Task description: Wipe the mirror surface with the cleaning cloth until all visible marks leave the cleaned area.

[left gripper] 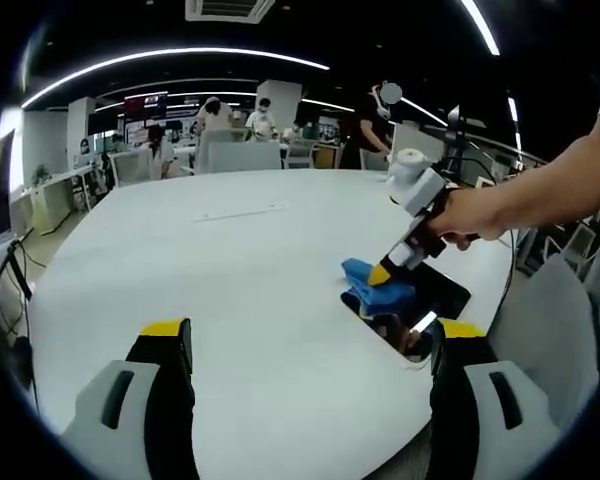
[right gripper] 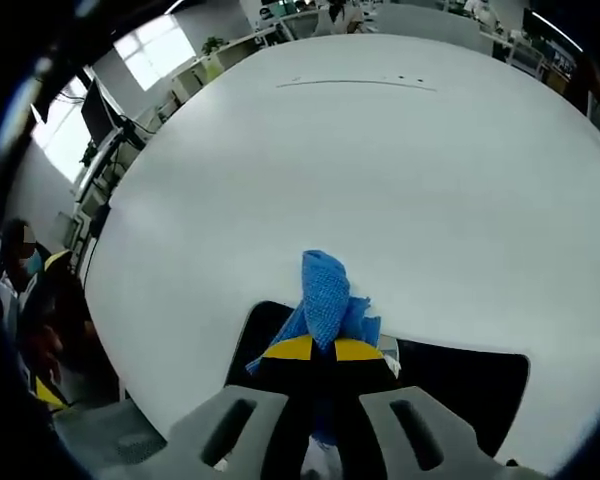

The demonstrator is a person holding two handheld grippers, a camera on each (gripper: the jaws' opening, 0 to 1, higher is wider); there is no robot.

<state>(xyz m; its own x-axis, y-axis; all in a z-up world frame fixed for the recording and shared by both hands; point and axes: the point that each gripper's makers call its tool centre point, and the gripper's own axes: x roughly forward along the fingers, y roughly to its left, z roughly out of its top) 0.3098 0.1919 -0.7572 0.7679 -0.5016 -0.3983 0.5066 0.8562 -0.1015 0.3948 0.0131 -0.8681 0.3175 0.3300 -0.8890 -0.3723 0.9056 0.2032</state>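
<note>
On the white desk (left gripper: 230, 280) in front of me lies the mirror (left gripper: 420, 305), a dark flat rectangle near the desk's edge, and no brand, label or readable writing shows on it, on the cloth or on either gripper. From the left gripper view, my left gripper (left gripper: 310, 345) hangs with its jaws spread wide, nothing between the yellow-tipped fingers; the mirror lies just past my right-hand jaw, its near end partly hidden behind that jaw. A bright glint of reflected light shows on its dark surface. My right gripper (left gripper: 385, 272) comes in from the right of that view, held in my hand (left gripper: 470, 215), slanting down so that its yellow tips meet the blue cleaning cloth (left gripper: 375, 285) on the mirror's far end.

From the right gripper view, my right gripper (right gripper: 320, 348) has its jaws pressed together on the cleaning cloth (right gripper: 328, 295). The cloth is a blue, textured weave, bunched into a roll that sticks up beyond the yellow tips, with loose folds spilling to either side. Beneath and around the jaws lies the mirror (right gripper: 460, 380), black and glossy, with rounded corners, spreading mostly to the right of the jaws. The cloth's folds rest on the mirror's far edge where it meets the desk (right gripper: 380, 170). Any marks on the glass are too faint for me to tell.
</note>
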